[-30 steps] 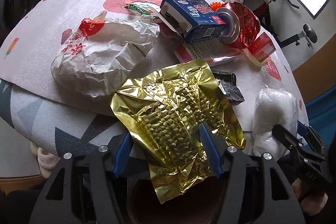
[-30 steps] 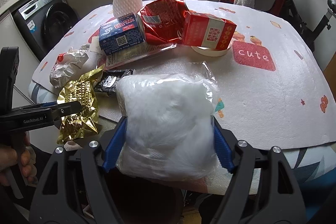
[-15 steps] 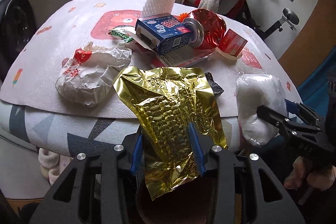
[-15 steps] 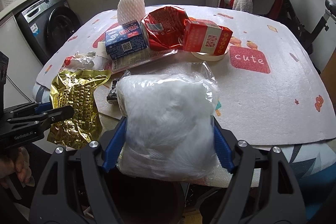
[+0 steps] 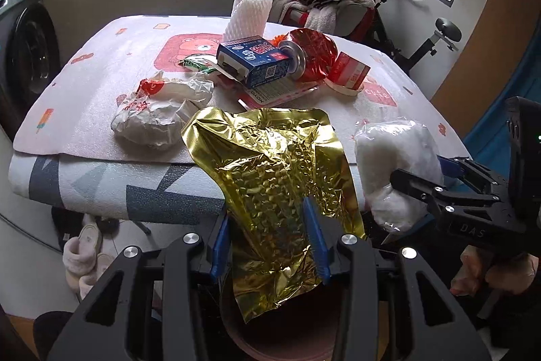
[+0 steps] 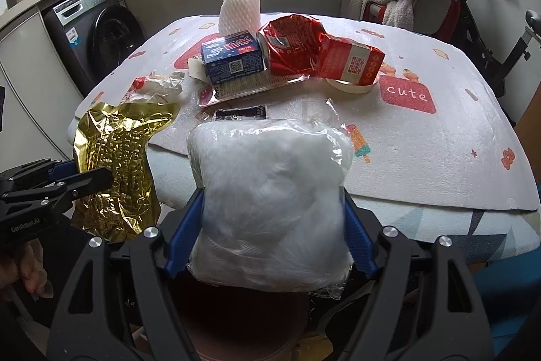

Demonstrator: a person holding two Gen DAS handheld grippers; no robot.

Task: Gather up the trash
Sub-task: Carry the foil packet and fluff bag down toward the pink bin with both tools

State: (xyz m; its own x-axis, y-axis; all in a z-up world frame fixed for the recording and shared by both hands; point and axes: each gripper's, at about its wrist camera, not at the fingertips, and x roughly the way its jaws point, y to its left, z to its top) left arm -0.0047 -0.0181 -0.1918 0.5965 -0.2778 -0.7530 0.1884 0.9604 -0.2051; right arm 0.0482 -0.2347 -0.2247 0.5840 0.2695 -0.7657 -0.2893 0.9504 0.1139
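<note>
Left wrist view: gold foil pouch [image 5: 270,188] is pinched by left gripper [image 5: 270,242], off the table [image 5: 101,131] edge; white plastic-wrapped bundle [image 6: 270,208] is clamped by right gripper [image 6: 270,232]

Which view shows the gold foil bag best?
The left wrist view: the gold foil bag fills the middle, its whole face visible, clamped by the left gripper. The right wrist view catches it only at the left edge, partly behind that gripper's finger.
</note>
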